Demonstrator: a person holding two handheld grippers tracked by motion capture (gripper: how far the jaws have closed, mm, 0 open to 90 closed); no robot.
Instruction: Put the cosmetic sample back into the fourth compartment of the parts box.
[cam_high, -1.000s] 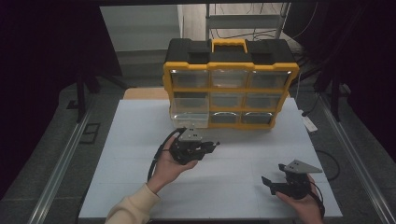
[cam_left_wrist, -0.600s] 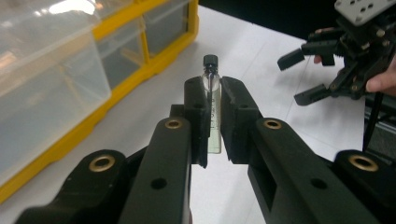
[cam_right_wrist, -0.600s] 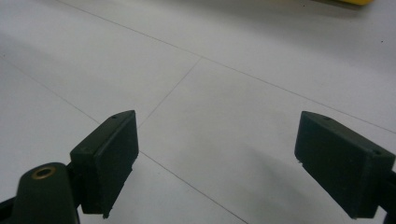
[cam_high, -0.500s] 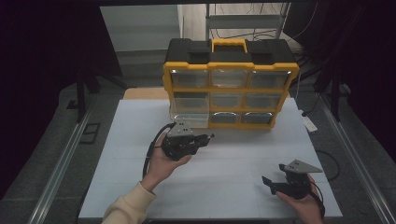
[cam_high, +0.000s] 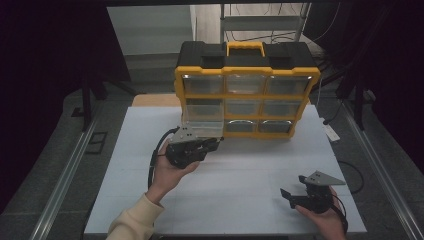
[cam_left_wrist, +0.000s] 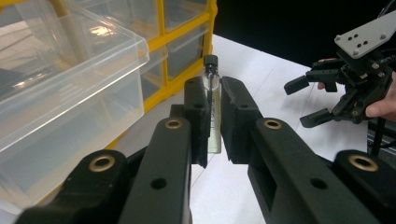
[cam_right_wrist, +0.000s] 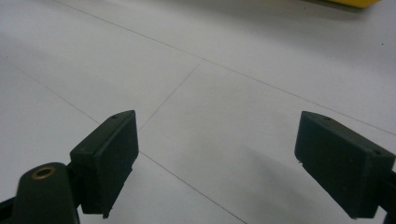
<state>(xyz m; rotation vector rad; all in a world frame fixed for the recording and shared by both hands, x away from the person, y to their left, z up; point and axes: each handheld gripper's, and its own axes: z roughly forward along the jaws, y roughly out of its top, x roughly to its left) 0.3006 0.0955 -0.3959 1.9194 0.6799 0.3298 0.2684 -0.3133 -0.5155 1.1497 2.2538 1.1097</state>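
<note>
Item: glass vial (cam_left_wrist: 213, 109), black-capped, clamped upright between the jaws of the left gripper (cam_high: 212, 145), just beside the pulled-out clear drawer (cam_left_wrist: 70, 93) of the yellow organiser (cam_high: 245, 100). Right gripper (cam_high: 289, 198): jaws wide apart, empty, near the table (cam_high: 240, 170) edge, well apart from the organiser. Handling advice: lift the vial clear of the drawer's front wall, centre it over the drawer, then release low.

We see the vial's (cam_left_wrist: 213, 109) lower end hidden between the left gripper's (cam_left_wrist: 214, 116) pads; the drawer (cam_left_wrist: 65, 93) is cut off at frame left.
</note>
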